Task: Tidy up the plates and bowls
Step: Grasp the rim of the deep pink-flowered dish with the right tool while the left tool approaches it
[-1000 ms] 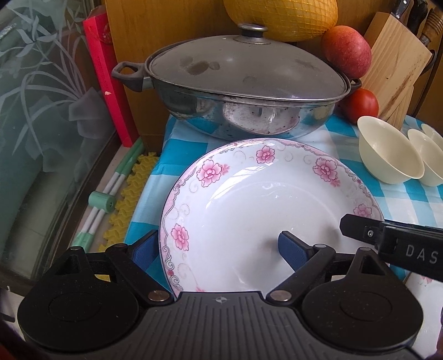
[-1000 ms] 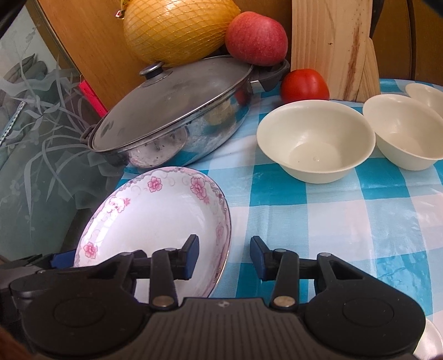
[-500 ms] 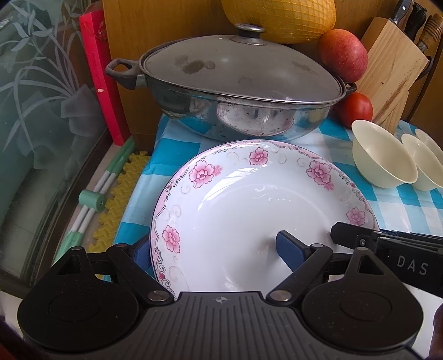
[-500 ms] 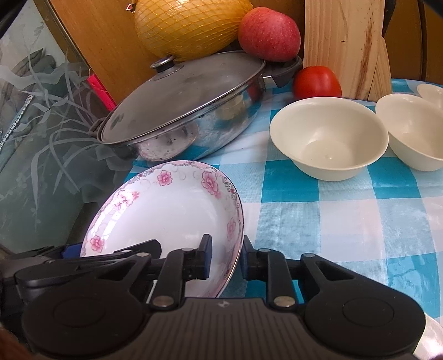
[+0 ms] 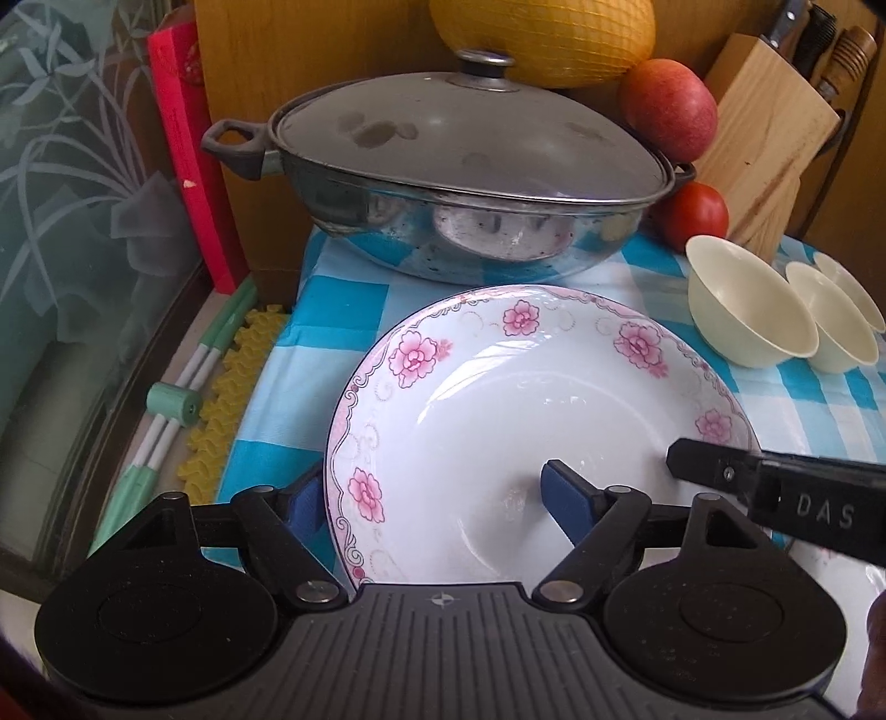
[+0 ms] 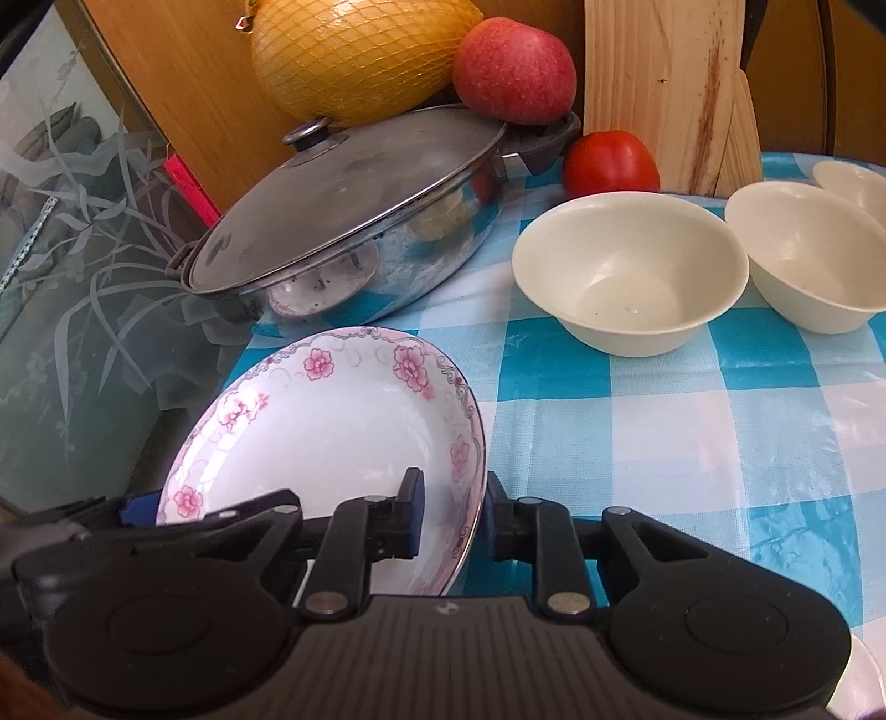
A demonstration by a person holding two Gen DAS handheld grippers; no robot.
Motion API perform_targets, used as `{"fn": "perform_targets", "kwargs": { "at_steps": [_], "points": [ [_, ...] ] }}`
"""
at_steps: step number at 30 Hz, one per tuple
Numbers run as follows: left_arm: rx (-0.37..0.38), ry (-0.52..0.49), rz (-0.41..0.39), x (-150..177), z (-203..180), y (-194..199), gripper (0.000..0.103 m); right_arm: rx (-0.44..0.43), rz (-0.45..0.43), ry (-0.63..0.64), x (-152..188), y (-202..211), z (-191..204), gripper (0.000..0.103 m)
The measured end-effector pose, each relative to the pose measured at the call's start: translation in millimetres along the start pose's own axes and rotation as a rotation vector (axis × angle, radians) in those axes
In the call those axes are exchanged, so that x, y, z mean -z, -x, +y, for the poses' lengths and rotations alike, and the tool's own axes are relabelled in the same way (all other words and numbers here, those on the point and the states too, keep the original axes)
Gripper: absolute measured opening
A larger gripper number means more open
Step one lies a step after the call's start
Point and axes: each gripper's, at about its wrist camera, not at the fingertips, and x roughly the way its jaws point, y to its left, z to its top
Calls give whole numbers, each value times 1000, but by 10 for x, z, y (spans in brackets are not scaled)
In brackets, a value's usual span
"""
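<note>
A white plate with pink flowers (image 5: 531,421) is tilted above the blue checked tablecloth (image 6: 692,443). My left gripper (image 5: 432,493) has one finger under the plate's left rim and one inside it, set wide apart. My right gripper (image 6: 451,518) is closed on the plate's right rim (image 6: 470,476); its finger (image 5: 775,487) also shows in the left wrist view. Three cream bowls stand to the right: the nearest (image 6: 626,271), a second (image 6: 808,255) and a third (image 6: 855,185) at the edge.
A lidded steel pan (image 5: 459,183) stands just behind the plate, with a netted melon (image 6: 354,50), an apple (image 6: 515,66) and a tomato (image 6: 609,163) behind. A wooden knife block (image 5: 769,138) is at back right. A frosted glass panel (image 5: 72,221) bounds the left.
My right gripper has closed its fingers onto the plate's right rim. The plate has risen and tilted a little. The left gripper has stayed wide apart.
</note>
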Motion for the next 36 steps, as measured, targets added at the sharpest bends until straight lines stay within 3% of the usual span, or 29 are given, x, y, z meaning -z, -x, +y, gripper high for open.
{"fn": "perform_targets", "kwargs": {
  "at_steps": [13, 23, 36],
  "points": [
    [-4, 11, -12, 0, 1, -29, 90, 6, -3, 44, 20, 10, 31, 22],
    [2, 16, -7, -9, 0, 10, 78, -4, -17, 8, 43, 37, -8, 20],
    [19, -2, -9, 26, -12, 29, 80, 0, -23, -2, 43, 57, -34, 21]
  ]
}}
